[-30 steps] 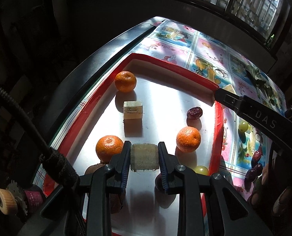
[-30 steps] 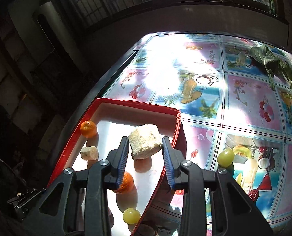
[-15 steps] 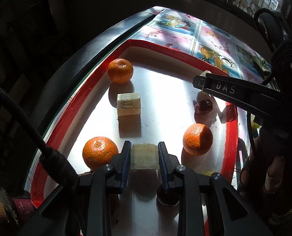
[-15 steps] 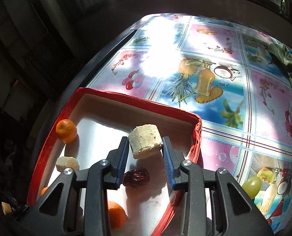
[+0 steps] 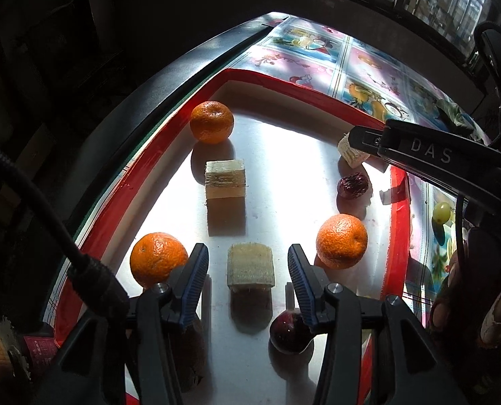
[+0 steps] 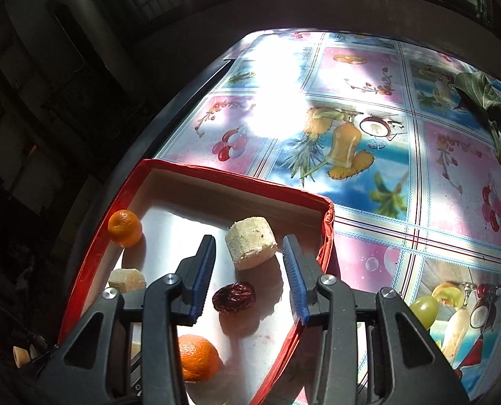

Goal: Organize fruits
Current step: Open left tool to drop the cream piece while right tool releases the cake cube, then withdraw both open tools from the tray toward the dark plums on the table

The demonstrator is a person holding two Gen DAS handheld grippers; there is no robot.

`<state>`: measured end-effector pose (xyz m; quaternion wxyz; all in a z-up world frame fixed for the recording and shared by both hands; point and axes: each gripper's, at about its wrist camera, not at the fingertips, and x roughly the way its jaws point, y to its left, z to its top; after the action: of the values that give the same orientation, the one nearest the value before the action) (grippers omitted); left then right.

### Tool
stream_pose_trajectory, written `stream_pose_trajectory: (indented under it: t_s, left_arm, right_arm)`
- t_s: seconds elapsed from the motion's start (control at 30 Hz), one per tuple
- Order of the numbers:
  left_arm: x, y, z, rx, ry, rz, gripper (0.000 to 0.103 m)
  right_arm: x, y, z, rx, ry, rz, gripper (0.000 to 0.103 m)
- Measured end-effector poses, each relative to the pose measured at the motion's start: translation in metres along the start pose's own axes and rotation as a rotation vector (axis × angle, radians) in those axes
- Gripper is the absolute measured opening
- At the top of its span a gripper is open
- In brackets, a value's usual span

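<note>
A: How much of the fruit is seen to be gathered?

B: Most of it is found inside the red tray [image 5: 397, 236]. Three oranges are counted there in the left wrist view: a far orange [image 5: 212, 122], a left orange [image 5: 158, 259] and a right orange [image 5: 341, 241]. Two pale cut chunks, the far chunk [image 5: 225, 179] and the near chunk [image 5: 250, 265], are laid down the middle, a red date [image 5: 352, 185] is set near the right wall, and a dark round fruit [image 5: 289, 334] is partly covered by a finger. A third pale piece, the round chunk [image 6: 251, 247], is seen lying on the tray floor near the far right corner.

A: And what is judged to be left?

B: At least one green grape [image 6: 423, 310] is seen outside the tray, on the patterned tablecloth [image 6: 368, 222]. The task is therefore judged well advanced but not finished.

A: How are the jaws held?

B: The left gripper [image 5: 247, 268] is spread wide around the near chunk, with a gap on both sides; nothing is gripped. The right gripper [image 6: 248, 270] is likewise spread wide and empty, the round chunk lying free just beyond it.

A: What is given by one view and not the other?

B: The whole spread of the tablecloth and a green leaf [image 6: 486, 96] are shown best in the right wrist view; the near chunk and the dark round fruit are shown only from the left.
</note>
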<state>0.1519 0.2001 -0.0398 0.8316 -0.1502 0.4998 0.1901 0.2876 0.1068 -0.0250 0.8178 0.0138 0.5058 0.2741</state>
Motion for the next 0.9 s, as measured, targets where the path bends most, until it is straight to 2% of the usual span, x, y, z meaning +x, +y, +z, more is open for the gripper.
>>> stream_pose_trajectory:
  t_s: [0.03,0.2,0.43,0.63,0.9]
  left_arm:
    - [-0.002,0.0,0.0,-0.001,-0.005,0.001,0.057]
    - [-0.018,0.002,-0.005,-0.012,-0.03,-0.002,0.06]
    - [-0.04,-0.008,-0.017,-0.006,-0.071,-0.004,0.065]
    - [-0.054,-0.021,-0.03,0.015,-0.084,-0.025,0.066]
    - [-0.068,-0.037,-0.046,0.032,-0.079,-0.058,0.066]
  right_arm:
    - [-0.004,-0.001,-0.001,0.003,-0.007,0.008,0.043]
    - [-0.039,-0.008,-0.008,0.033,-0.052,0.035,0.043]
    - [-0.101,-0.03,-0.043,0.082,-0.14,0.033,0.048]
    - [-0.137,-0.054,-0.081,0.134,-0.164,0.007,0.049]
    - [-0.158,-0.089,-0.123,0.221,-0.161,-0.032,0.05]
